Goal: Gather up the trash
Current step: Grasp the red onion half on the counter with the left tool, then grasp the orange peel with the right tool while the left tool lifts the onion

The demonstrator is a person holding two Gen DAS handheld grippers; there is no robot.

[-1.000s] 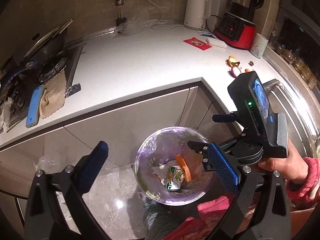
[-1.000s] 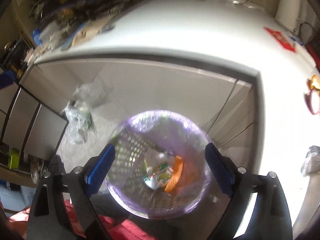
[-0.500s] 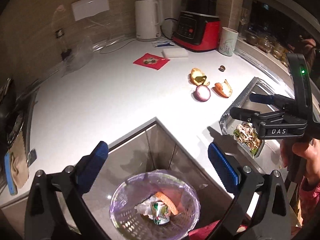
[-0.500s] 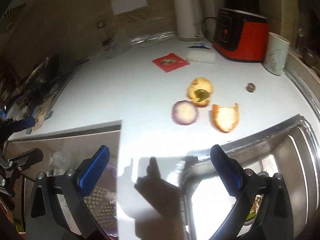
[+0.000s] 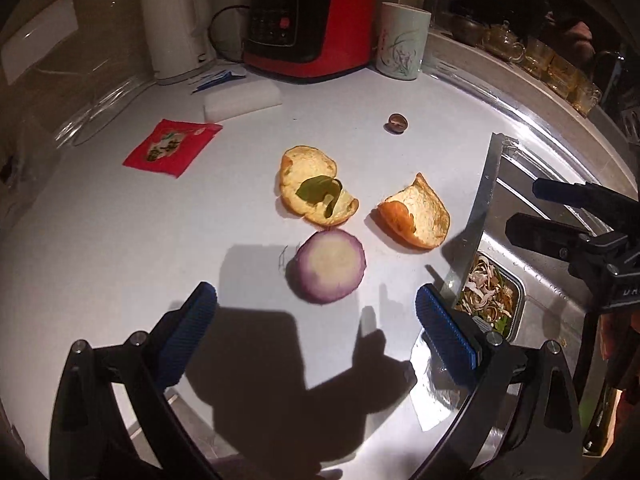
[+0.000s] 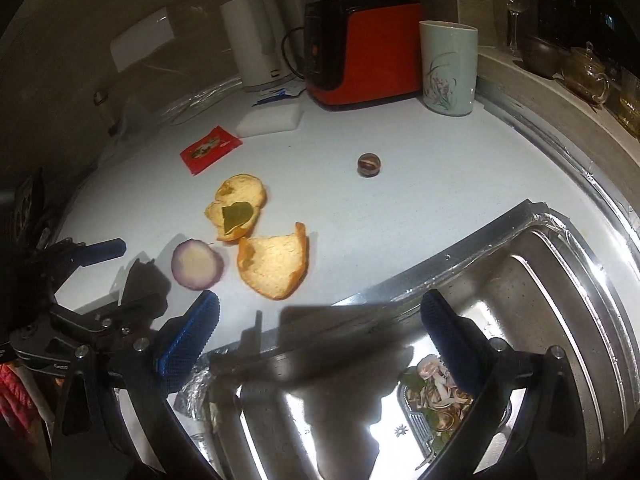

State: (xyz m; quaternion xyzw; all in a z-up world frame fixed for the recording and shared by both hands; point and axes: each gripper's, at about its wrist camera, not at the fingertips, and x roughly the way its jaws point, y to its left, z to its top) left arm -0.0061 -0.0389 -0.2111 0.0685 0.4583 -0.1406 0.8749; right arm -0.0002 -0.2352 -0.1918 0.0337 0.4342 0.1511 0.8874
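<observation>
The left gripper [image 5: 316, 336] hung over the white counter [image 5: 120, 240] with its blue pads spread wide and nothing between them. The right gripper [image 6: 320, 336] was likewise spread apart and empty, poised over the rim of the steel sink [image 6: 560, 280].

Taking the purple onion slice [image 5: 331, 265] as the landmark: it lay flat on the counter just ahead of the left gripper. Just beyond it sat an orange peel with a green leaf in it [image 5: 316, 186], and beside that, toward the sink, a second orange peel [image 5: 416, 214], close to the onion but apart from it. In the sink, to the onion's right, a strainer tray held food scraps [image 5: 486, 296].

Farther past the onion a small brown nut-like piece [image 5: 396, 123] lay alone. To the far left was a red packet [image 5: 172, 147], then a white sponge block [image 5: 242, 100]. Against the back wall stood a white kettle [image 5: 174, 28], a red and black appliance [image 5: 312, 28] and a pale floral cup [image 5: 402, 42].
</observation>
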